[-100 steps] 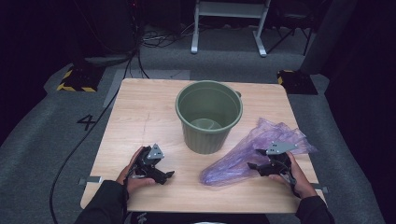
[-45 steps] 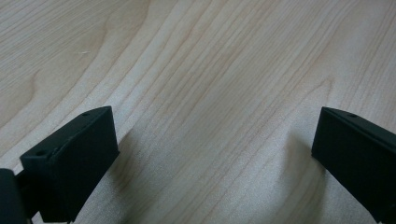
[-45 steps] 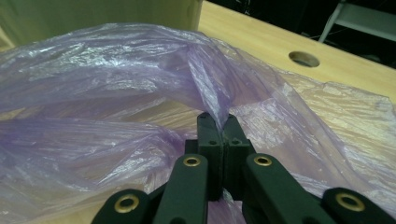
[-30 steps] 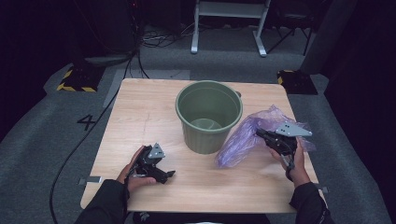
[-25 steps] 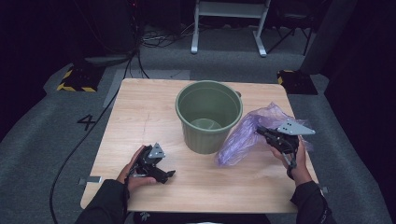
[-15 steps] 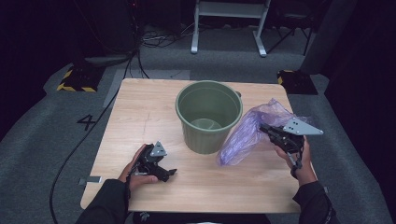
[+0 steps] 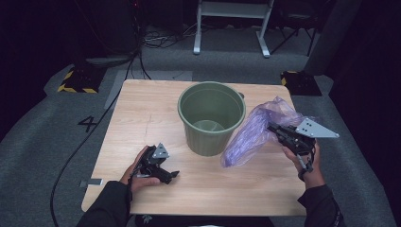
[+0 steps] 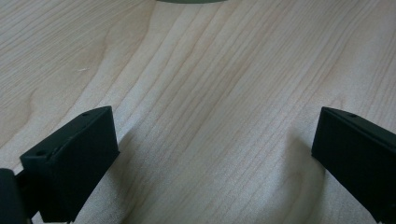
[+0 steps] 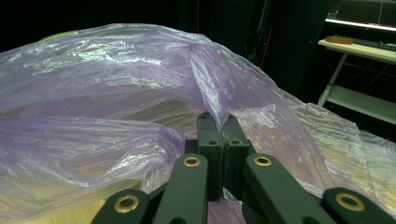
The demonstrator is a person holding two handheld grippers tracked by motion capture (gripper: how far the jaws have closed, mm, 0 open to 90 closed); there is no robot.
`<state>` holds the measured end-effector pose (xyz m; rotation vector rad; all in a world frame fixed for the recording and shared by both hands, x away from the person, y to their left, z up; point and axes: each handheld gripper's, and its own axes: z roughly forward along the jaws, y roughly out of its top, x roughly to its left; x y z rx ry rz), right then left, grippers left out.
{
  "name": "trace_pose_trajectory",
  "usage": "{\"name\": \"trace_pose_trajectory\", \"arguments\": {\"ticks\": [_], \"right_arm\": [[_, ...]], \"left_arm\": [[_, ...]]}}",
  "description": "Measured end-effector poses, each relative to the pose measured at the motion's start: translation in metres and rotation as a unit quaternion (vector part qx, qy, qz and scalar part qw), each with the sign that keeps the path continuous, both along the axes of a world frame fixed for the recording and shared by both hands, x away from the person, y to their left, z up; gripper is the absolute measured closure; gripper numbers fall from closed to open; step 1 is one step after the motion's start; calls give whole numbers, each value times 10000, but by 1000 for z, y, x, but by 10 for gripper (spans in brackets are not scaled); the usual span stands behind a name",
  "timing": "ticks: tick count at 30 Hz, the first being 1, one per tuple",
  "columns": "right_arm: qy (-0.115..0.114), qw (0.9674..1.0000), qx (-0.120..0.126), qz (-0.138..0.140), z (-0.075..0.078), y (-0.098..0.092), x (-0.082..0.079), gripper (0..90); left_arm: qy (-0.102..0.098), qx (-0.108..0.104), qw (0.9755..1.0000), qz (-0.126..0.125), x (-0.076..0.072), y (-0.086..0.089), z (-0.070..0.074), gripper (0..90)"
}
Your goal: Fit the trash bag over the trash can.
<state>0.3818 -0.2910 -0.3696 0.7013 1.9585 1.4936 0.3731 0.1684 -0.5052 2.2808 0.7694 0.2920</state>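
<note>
Green bucket [image 7: 211, 117] empty; right gripper [image 7: 276, 131] fingers pinching purple bag [image 7: 248, 135]; left gripper [image 7: 171, 175] fingers spread.

Legible marking: one dark numeral "4" [image 7: 88, 124] on the grey floor [image 7: 42, 142], left of the frame beside the wooden table's [image 7: 142, 109] left edge; nothing else can be read anywhere.

Bucket [image 7: 211, 117] sits mid worktop [image 7: 142, 113]. Bag [image 7: 253, 132] just to its right, in my right gripper [image 7: 274, 128]. Left gripper [image 7: 163, 174] rests front-left, w/ bucket behind it.
</note>
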Motion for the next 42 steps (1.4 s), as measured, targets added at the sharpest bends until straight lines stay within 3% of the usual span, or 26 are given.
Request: {"name": "trace_pose_trajectory", "arguments": {"ticks": [14, 21, 26, 31, 36, 42], "right_arm": [[-190, 9981, 49, -591, 23, 5, 16, 897], [-307, 9969, 161, -712, 36, 6, 22, 897], [-443, 9946, 149, -926, 47, 8, 27, 897], [-480, 9931, 189, -1054, 47, 10, 35, 897], [-491, 9896, 174, -1343, 48, 14, 50, 897], [-580, 9862, 205, -1537, 55, 16, 55, 897]], "left_arm": [[-9, 9, 10000, -21, 0, 1, 0, 3], [-20, 7, 10000, -14, 0, 2, 1, 20], [-26, 8, 10000, -26, 1, 2, 1, 24], [-30, -6, 10000, -37, 1, 3, 0, 24], [-29, -14, 10000, -38, 1, 3, 0, 24], [-28, -15, 10000, -39, 1, 3, 0, 24]]}}
